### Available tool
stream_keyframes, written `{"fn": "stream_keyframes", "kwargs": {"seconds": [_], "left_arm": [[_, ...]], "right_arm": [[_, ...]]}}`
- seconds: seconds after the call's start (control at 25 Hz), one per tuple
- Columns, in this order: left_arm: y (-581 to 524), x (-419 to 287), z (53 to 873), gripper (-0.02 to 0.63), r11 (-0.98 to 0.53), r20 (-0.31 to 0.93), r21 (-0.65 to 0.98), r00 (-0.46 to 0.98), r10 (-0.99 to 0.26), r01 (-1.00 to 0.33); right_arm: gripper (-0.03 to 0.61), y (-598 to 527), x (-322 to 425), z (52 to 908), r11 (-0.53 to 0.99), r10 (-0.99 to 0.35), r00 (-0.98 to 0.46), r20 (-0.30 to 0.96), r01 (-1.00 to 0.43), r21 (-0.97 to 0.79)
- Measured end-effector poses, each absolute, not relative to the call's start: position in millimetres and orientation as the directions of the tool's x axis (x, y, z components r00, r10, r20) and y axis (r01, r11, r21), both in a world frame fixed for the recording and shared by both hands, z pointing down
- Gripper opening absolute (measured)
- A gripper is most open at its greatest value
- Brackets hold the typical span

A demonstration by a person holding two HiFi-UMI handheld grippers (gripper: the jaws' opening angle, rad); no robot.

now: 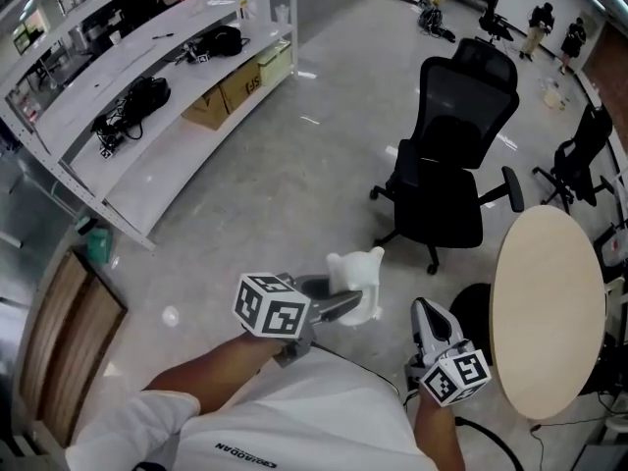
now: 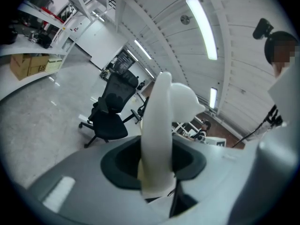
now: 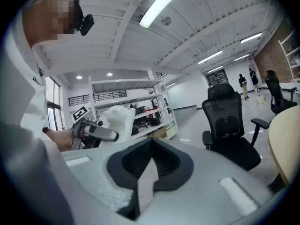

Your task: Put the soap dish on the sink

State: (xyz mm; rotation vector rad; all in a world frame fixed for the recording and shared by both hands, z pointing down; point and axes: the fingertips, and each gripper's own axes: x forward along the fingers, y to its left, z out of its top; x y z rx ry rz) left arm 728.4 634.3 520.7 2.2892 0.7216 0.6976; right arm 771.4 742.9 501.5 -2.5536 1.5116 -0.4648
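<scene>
The soap dish (image 1: 361,281) is white, with a pointed corner sticking up. It hangs in the air over the grey floor in front of the person. My left gripper (image 1: 339,307) is shut on it, its marker cube just behind. In the left gripper view the soap dish (image 2: 159,125) stands on edge, clamped between the dark pads (image 2: 123,165) of the left gripper (image 2: 157,162). The right gripper view shows the soap dish (image 3: 119,118) in the left gripper (image 3: 101,134) off to the left. My right gripper (image 1: 429,314) is held close to the body at the right, and its jaws (image 3: 151,161) meet with nothing between them. No sink is in view.
A black office chair (image 1: 446,165) stands ahead on the floor. A round beige table (image 1: 549,312) is at the right, with more chairs behind. White shelving (image 1: 147,77) with bags and cardboard boxes (image 1: 235,91) runs along the left, above a wooden cabinet (image 1: 59,351). People stand far back (image 1: 540,27).
</scene>
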Motion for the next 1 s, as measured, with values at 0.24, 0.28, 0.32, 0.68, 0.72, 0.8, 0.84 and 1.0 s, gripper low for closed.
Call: {"fn": "stream_keyframes", "kwargs": {"seconds": [0.24,0.28,0.32,0.68,0.72,0.8,0.84,1.0], "left_arm": [[573.5,698.9,528.2,0.164,-0.677,0.282,0.695,0.775,0.566,0.241],[562.9,694.9,528.4,0.164,-0.682,0.28,0.696,0.791,0.544,0.223],[553.2,690.7,528.7,0.163,-0.686,0.279,0.699,0.806,0.522,0.203],[503.1,651.1,534.3,0.163,-0.689,0.27,0.722,0.891,0.365,0.064],[499.1,646.4,535.4,0.163,-0.688,0.268,0.724,0.898,0.35,0.051],[488.5,636.7,537.4,0.163,-0.687,0.265,0.727,0.914,0.308,0.021],[482.3,632.3,538.0,0.163,-0.686,0.263,0.728,0.922,0.283,0.003],[462.3,619.9,538.3,0.163,-0.677,0.256,0.733,0.948,0.188,-0.064]], "right_arm": [[0.002,684.3,752.4,510.8,-0.409,-0.908,0.362,0.208,-0.873,-0.265],[0.002,674.1,750.6,510.8,-0.389,-0.916,0.34,0.212,-0.883,-0.264],[0.002,664.2,748.6,510.6,-0.366,-0.924,0.315,0.216,-0.893,-0.262],[0.002,598.1,724.6,517.9,-0.185,-0.962,0.118,0.246,-0.945,-0.271],[0.002,592.0,722.2,520.0,-0.167,-0.963,0.097,0.251,-0.947,-0.273],[0.002,578.6,717.3,520.8,-0.125,-0.965,0.053,0.256,-0.954,-0.272],[0.002,571.3,714.8,519.5,-0.1,-0.966,0.029,0.256,-0.958,-0.267],[0.002,543.2,709.4,513.0,-0.001,-0.967,-0.063,0.246,-0.968,-0.253]]}}
